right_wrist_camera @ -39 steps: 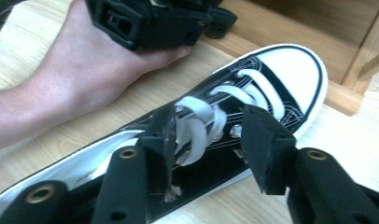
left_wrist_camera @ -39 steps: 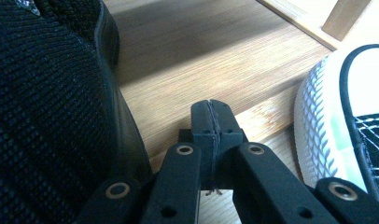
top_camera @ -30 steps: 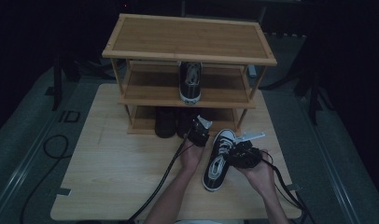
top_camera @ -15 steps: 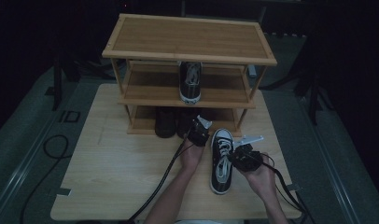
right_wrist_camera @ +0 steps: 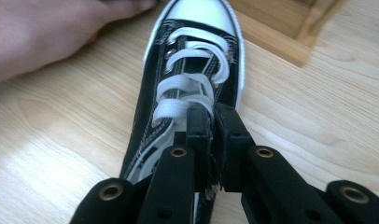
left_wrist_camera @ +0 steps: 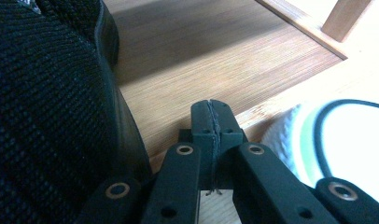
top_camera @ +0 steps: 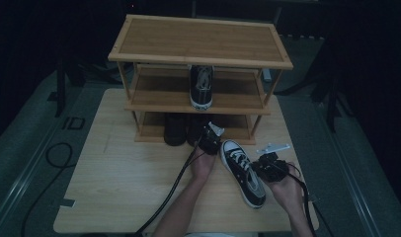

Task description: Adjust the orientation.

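Sneaker (top_camera: 243,170): my black-and-white shoe lies on the tabletop near its front right corner, toe toward the rack (top_camera: 198,54).
Right gripper (right_wrist_camera: 211,116): my jaws are clamped on the sneaker's upper by the laces.
Left gripper (left_wrist_camera: 211,112): my jaws are pressed together, holding nothing, at the rack's bottom shelf beside a dark knit shoe (left_wrist_camera: 43,93).
Middle shelf: another sneaker (top_camera: 201,86) stands there.

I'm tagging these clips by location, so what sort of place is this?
Probably a dark recording studio set up for tidying shoes: a bamboo shoe rack stands on a wooden table, and cables trail across grey flooring.
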`<state>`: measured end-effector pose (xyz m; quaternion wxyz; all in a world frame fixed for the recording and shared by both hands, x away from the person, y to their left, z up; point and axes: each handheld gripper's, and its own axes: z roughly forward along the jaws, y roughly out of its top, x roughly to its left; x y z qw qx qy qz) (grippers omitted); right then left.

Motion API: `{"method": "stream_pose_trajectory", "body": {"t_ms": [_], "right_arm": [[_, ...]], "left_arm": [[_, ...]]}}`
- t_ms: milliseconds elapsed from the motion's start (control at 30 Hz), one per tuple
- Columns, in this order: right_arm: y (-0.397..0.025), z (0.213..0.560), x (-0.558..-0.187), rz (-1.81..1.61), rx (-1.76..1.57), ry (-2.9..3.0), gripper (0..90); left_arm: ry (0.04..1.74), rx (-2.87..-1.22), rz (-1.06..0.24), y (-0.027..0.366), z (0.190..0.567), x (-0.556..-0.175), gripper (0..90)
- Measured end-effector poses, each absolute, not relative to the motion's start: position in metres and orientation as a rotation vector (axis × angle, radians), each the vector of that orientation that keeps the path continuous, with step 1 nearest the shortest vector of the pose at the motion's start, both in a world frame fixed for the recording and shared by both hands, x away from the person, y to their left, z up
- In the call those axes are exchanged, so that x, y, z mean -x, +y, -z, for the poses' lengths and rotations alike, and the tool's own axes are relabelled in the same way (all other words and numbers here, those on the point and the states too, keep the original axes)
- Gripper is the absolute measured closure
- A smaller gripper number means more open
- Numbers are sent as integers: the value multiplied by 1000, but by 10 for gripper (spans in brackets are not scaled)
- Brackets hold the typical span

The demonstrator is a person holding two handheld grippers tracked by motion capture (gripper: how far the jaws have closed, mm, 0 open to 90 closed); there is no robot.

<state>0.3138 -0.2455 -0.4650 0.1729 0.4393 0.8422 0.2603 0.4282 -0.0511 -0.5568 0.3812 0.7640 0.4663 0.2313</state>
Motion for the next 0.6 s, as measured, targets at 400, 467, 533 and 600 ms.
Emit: {"method": "stream_pose_trajectory", "body": {"t_ms": [400, 467, 533, 600], "right_arm": [[-257, 465, -307, -699, -1194, 2433, 780], [-257, 467, -306, -661, -1191, 2441, 780], [-257, 473, -306, -628, -1199, 2449, 780], [-257, 477, -307, -607, -1208, 2459, 781]], "left_arm": [[1191, -1950, -592, -51, 557, -428, 900], [1191, -1950, -592, -51, 557, -428, 900], [1191, -1949, -592, -51, 557, -428, 900], [1191, -1950, -592, -51, 557, -428, 900]]}}
